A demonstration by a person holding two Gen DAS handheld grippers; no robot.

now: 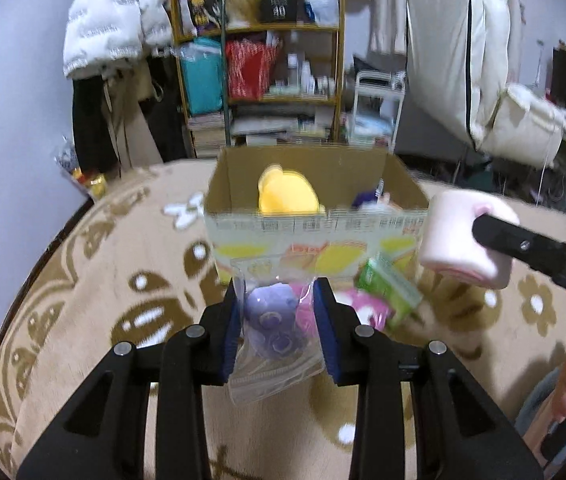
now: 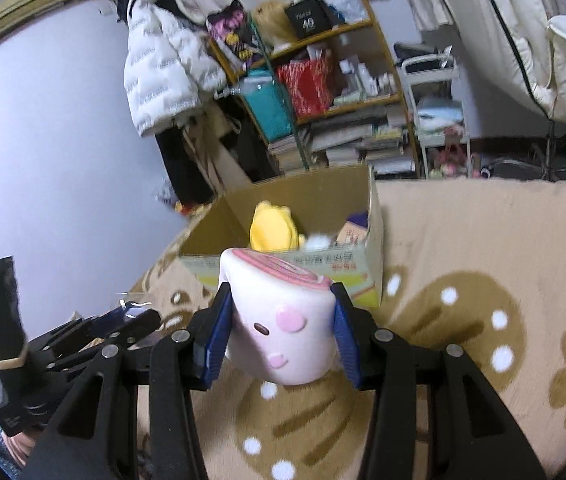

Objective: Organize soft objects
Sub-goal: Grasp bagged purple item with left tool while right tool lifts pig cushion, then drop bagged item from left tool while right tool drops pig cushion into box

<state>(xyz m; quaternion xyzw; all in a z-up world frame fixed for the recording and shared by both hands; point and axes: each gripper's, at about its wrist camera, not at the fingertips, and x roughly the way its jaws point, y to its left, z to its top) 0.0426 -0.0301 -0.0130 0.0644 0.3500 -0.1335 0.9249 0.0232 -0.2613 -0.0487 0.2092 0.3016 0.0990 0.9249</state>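
Carrying two soft things at once toward the box looks like the step in hand. Nearest in the left wrist view, the left gripper (image 1: 279,320) has its blue-padded fingers (image 1: 231,332) closed on a clear plastic bag (image 1: 271,376) with a purple plush (image 1: 273,326) and something pink inside; the bag hangs clear of the flower-patterned rug (image 1: 83,320). In the right wrist view the right gripper (image 2: 281,324) has its fingers pressed against both sides of a pink-and-white roll-shaped plush (image 2: 283,336) with a small face, also lifted off the rug. From the left view that plush sits up and to the right, near the box's right front corner.

Just beyond the bag, at the foot of the box, a green packet (image 1: 387,286) and a bright pink item (image 1: 367,308) lie on the rug, not yet collected. Farther on stands the open cardboard box (image 1: 315,236), already holding a yellow plush (image 1: 287,194) and a dark purple item (image 1: 367,198) at its right side.

The next move, as I judge it, calls for bringing each load over the near rim, high enough that the dangling bag clears the cardboard edge, then letting go over free space beside the yellow plush. Behind the box is a cluttered shelf (image 1: 263,80) with hanging jackets to either side.
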